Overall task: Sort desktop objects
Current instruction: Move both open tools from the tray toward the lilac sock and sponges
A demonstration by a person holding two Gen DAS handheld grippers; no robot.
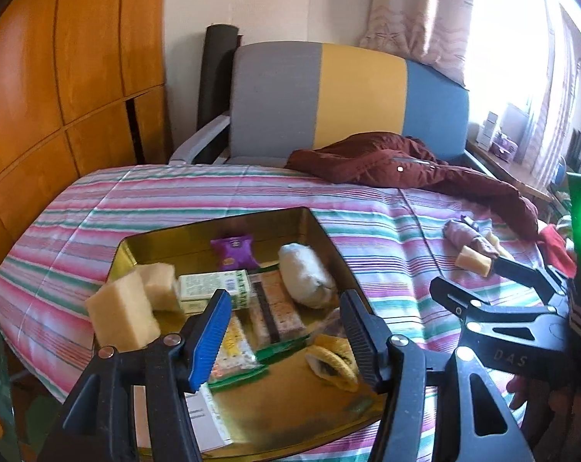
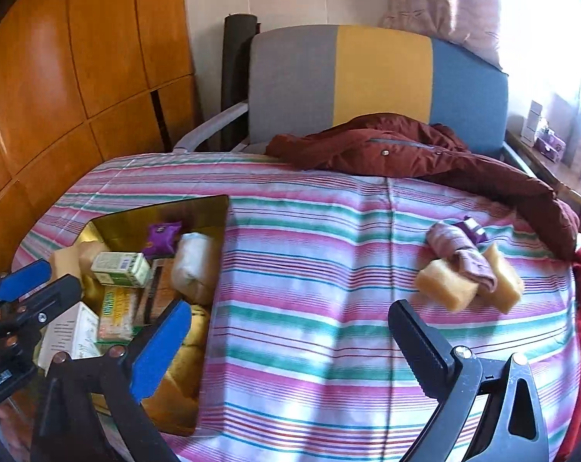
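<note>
the remaining loose pile sits at the right of the right wrist view: two yellow sponges (image 2: 446, 287) with a rolled pink cloth (image 2: 463, 254) draped over and touching both, and a small purple packet (image 2: 471, 229) just behind. a likely slip, as i judge it: closing on one sponge would drag the cloth along or tip the second sponge, since all three touch. the soft sponge may also squash and spring out of a shallow pinch.

the right gripper (image 2: 290, 327) has its fingers spread wide with nothing between them, low in that frame, above the striped bedspread (image 2: 309, 269) and near the pile. the left gripper (image 1: 280, 331) is also parted and empty, hanging over the gold tin (image 1: 221, 223) at lower centre of the left view.

the tin already holds two yellow sponges (image 1: 124, 313) at its left edge, one poking over the rim, a green-and-white box (image 1: 213, 288), a purple snack packet (image 1: 234, 250), a white cloth roll (image 1: 305, 275), snack bars, a yellow sock and a white box. it is crowded, so another sponge dropped near the rim could roll out onto the bedspread. a maroon jacket (image 2: 406, 154) lies behind the pile.
</note>
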